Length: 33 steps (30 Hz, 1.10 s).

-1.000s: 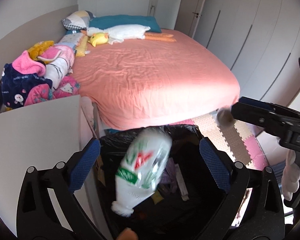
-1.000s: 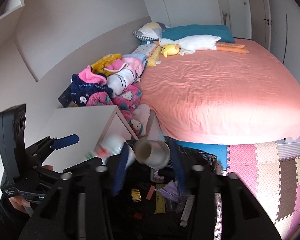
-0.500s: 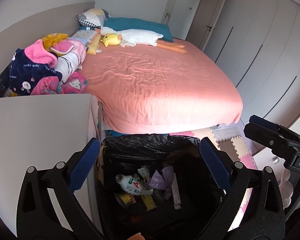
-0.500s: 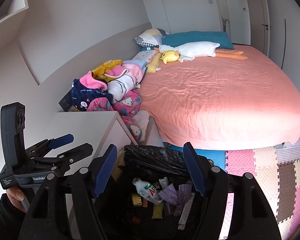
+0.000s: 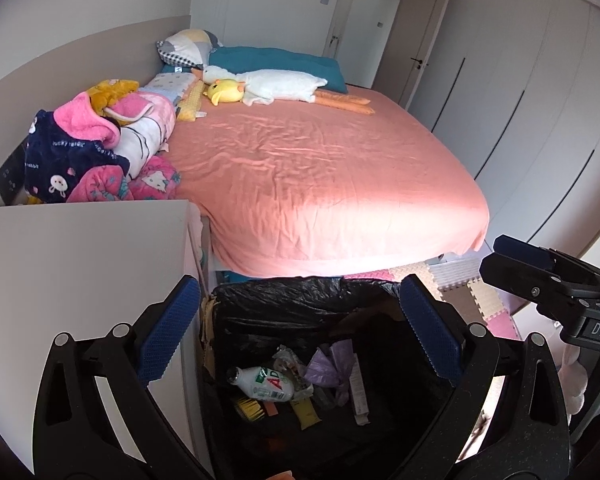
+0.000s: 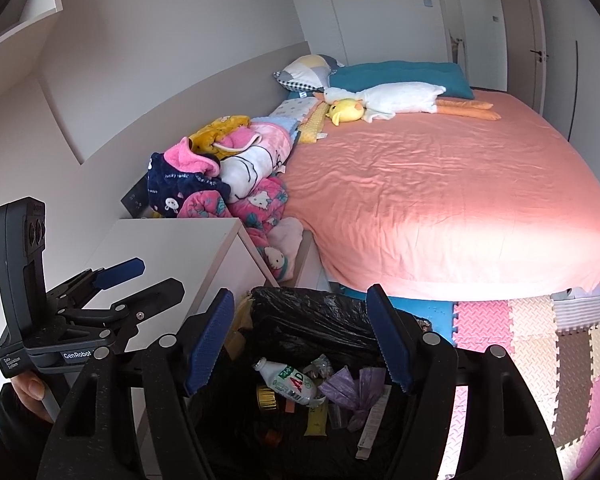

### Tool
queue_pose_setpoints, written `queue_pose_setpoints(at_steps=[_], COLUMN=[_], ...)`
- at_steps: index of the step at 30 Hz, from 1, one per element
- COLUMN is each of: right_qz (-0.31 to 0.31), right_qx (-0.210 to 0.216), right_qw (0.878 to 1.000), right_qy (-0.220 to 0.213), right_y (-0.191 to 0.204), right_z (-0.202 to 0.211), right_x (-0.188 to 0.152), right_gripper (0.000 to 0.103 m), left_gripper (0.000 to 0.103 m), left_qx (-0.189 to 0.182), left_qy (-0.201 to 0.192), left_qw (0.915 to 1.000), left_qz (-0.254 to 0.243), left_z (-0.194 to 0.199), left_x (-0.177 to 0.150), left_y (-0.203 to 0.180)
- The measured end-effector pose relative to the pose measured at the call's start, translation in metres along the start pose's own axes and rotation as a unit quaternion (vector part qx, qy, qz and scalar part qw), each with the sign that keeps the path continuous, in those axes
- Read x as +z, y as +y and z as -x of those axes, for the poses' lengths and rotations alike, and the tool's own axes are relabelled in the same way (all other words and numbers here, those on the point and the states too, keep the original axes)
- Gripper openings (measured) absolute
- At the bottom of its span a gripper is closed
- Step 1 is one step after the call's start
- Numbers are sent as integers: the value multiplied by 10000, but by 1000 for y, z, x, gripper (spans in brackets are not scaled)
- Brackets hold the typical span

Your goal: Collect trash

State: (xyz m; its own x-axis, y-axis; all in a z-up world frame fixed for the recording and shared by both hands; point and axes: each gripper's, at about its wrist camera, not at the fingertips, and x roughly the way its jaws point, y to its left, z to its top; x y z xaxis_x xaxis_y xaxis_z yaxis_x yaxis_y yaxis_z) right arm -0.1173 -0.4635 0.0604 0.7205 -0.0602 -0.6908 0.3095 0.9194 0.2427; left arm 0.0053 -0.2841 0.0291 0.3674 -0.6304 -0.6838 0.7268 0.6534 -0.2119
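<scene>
A bin lined with a black bag (image 5: 284,304) (image 6: 308,312) stands between the white nightstand and the bed. Inside lie a white plastic bottle with a green and red label (image 5: 266,384) (image 6: 290,384), purple wrappers (image 5: 332,368) (image 6: 360,388), a yellow packet and other scraps. My left gripper (image 5: 298,336) is open and empty above the bin. My right gripper (image 6: 300,340) is open and empty above the bin too. Each gripper shows at the edge of the other's view, the right one (image 5: 540,276) and the left one (image 6: 132,284).
A white nightstand (image 5: 80,264) (image 6: 172,248) stands left of the bin. A bed with a pink sheet (image 5: 320,184) (image 6: 440,200) lies behind, with piled clothes (image 5: 88,152) and plush toys. Coloured foam mats (image 6: 540,344) cover the floor to the right.
The bottle fell from my left gripper into the bin, and a roll-like item dropped from my right gripper. Both grippers have risen and stand open over the bin.
</scene>
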Motion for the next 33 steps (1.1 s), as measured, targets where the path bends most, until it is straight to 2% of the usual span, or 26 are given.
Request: queue_pose_setpoints(at_steps=[23,33], right_qz=[-6,-24], right_qx=[10,12], right_qw=[10000,10000], right_qy=[15,27], right_y=[1,0], right_z=[-2,-5], right_x=[1,0], right_gripper=[69,69], left_gripper=[96,96], left_qx=[51,25], left_qy=[16,138], left_qw=[9999,9994], left_qz=[-145,-331], left_z=[-4,-10], left_x=[1,1], left_y=[-4,-8])
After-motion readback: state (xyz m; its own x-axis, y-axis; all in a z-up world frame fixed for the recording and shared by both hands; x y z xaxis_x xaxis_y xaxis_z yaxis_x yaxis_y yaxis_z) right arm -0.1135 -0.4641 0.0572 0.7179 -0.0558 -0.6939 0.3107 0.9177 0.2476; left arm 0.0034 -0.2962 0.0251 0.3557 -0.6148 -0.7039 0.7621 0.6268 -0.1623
